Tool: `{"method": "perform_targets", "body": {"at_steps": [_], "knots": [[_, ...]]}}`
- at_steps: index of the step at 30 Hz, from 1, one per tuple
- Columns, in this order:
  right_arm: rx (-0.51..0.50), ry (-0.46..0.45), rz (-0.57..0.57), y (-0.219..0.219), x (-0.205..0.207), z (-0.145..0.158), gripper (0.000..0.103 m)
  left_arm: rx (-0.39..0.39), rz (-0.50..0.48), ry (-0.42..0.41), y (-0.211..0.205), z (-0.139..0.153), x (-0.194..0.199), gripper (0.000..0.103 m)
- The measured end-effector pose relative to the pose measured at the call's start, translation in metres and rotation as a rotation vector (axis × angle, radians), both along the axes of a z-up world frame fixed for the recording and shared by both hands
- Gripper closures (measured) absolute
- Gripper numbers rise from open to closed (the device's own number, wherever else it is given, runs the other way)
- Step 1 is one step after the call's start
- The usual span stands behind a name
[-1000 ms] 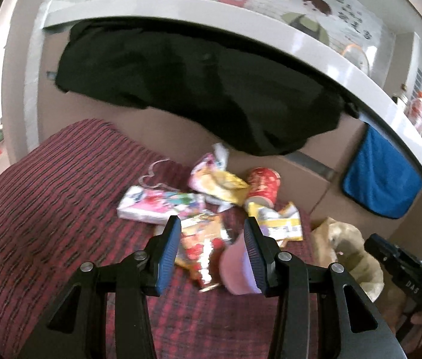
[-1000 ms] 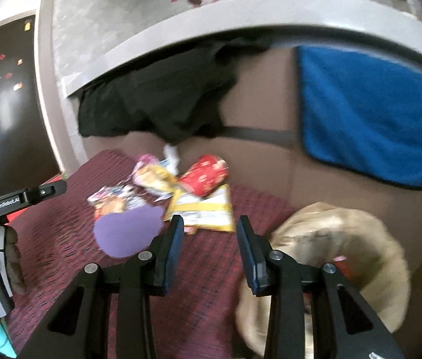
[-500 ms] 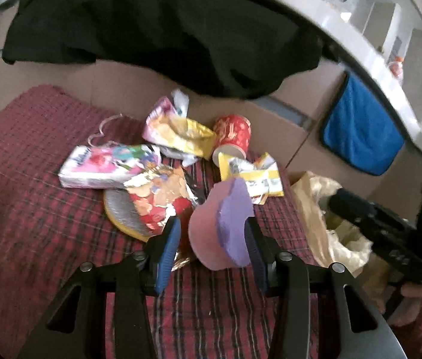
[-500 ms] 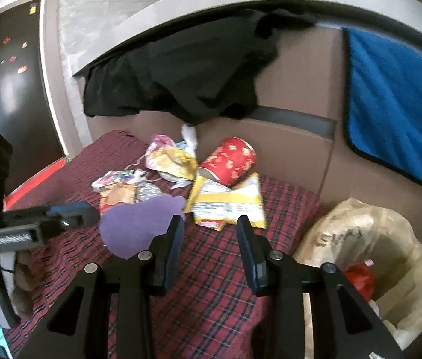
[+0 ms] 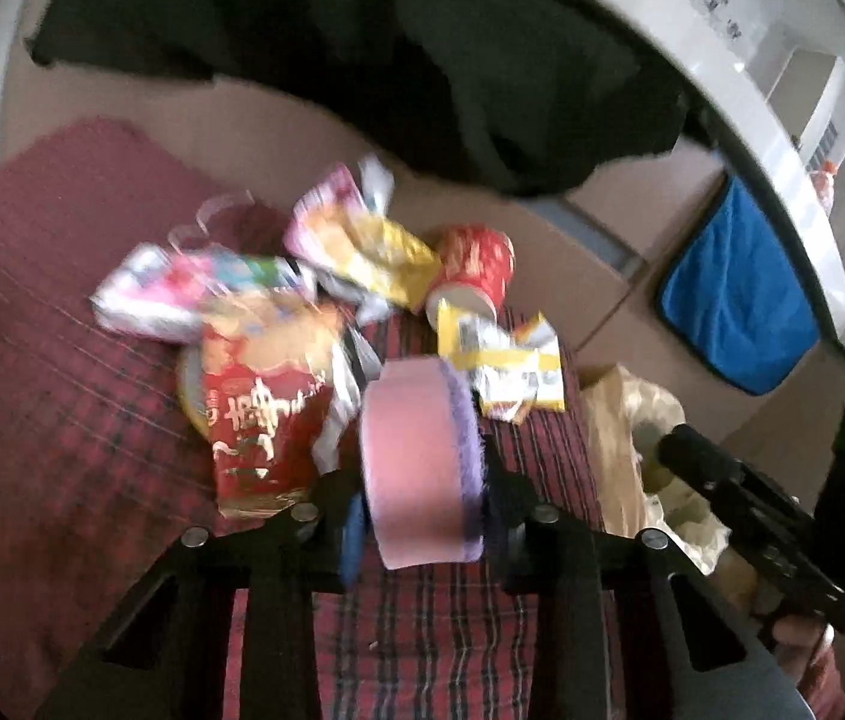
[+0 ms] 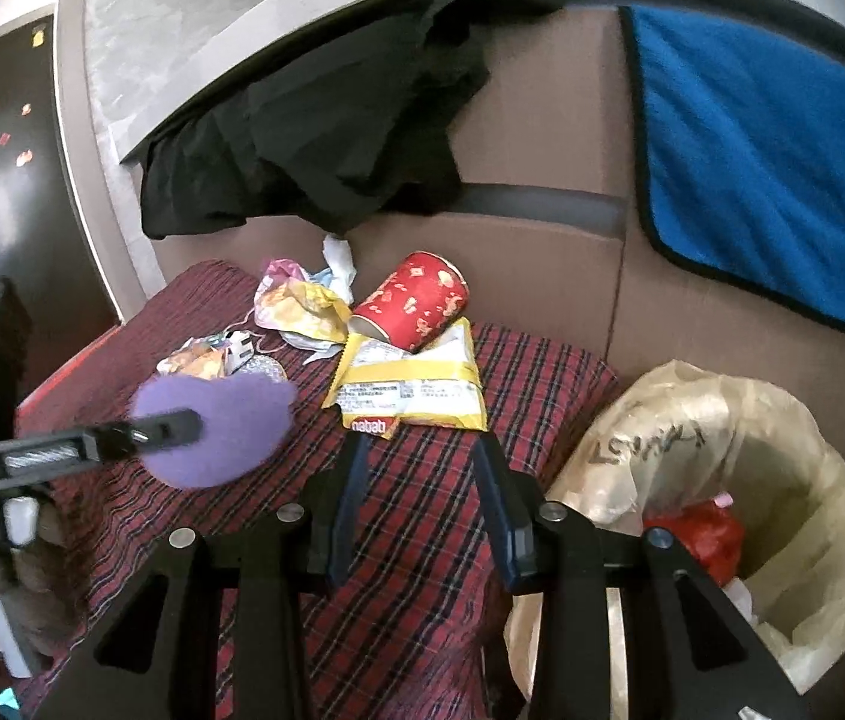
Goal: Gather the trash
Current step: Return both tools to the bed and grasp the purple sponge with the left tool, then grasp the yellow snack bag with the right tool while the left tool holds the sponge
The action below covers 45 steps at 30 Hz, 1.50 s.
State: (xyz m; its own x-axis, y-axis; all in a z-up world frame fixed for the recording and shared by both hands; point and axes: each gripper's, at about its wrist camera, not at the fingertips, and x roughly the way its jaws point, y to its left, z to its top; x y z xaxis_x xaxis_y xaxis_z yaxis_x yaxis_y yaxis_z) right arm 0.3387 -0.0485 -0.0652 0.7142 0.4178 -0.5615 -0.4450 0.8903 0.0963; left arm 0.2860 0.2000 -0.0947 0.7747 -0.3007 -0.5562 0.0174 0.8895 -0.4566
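Note:
My left gripper (image 5: 419,510) is shut on a pink and purple sponge-like pad (image 5: 416,456), held above the plaid cloth; it also shows in the right wrist view (image 6: 218,426). Behind it lies a pile of trash: a red snack bag (image 5: 260,414), a yellow wrapper (image 5: 506,366), a red paper cup (image 5: 473,270) on its side, and other wrappers (image 5: 356,240). My right gripper (image 6: 422,480) is open and empty, over the cloth beside the beige trash bag (image 6: 722,468). The yellow wrapper (image 6: 410,384) and red cup (image 6: 413,300) lie ahead of it.
The red plaid cloth (image 6: 422,570) covers the seat. A black garment (image 6: 314,138) and a blue towel (image 6: 770,150) hang over the brown backrest (image 6: 542,264). The trash bag (image 5: 644,432) holds red rubbish (image 6: 698,534) and stands at the cloth's right edge.
My left gripper closed on the pink and purple pad and lifted it, moving right toward the bag. My right gripper stayed open and shifted slightly.

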Motion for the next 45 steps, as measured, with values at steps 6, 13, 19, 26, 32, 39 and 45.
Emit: {"method": "perform_targets", "body": {"at_steps": [6, 13, 19, 26, 32, 39, 45], "knots": [[-0.046, 0.015, 0.041, 0.025, 0.03, 0.0, 0.069, 0.061, 0.105, -0.069, 0.031, 0.023, -0.036, 0.071], [-0.019, 0.082, 0.033, 0.042, 0.094, -0.001, 0.069, 0.084, 0.191, -0.104, 0.069, 0.029, -0.061, 0.071], [0.019, 0.192, -0.044, 0.042, 0.153, -0.022, 0.069, 0.064, 0.192, -0.09, 0.083, 0.019, -0.064, 0.071], [0.029, 0.261, 0.061, 0.052, 0.116, -0.039, 0.068, 0.04, 0.193, -0.105, 0.09, 0.017, -0.068, 0.071], [-0.019, 0.222, 0.195, 0.076, 0.044, -0.038, 0.068, 0.016, 0.186, -0.093, 0.087, 0.012, -0.07, 0.071], [-0.079, 0.178, 0.204, 0.094, 0.015, -0.044, 0.068, 0.011, 0.179, -0.09, 0.084, 0.01, -0.073, 0.071], [-0.034, 0.126, 0.184, 0.08, 0.004, -0.03, 0.081, 0.029, 0.169, -0.088, 0.075, 0.015, -0.076, 0.071]]}}
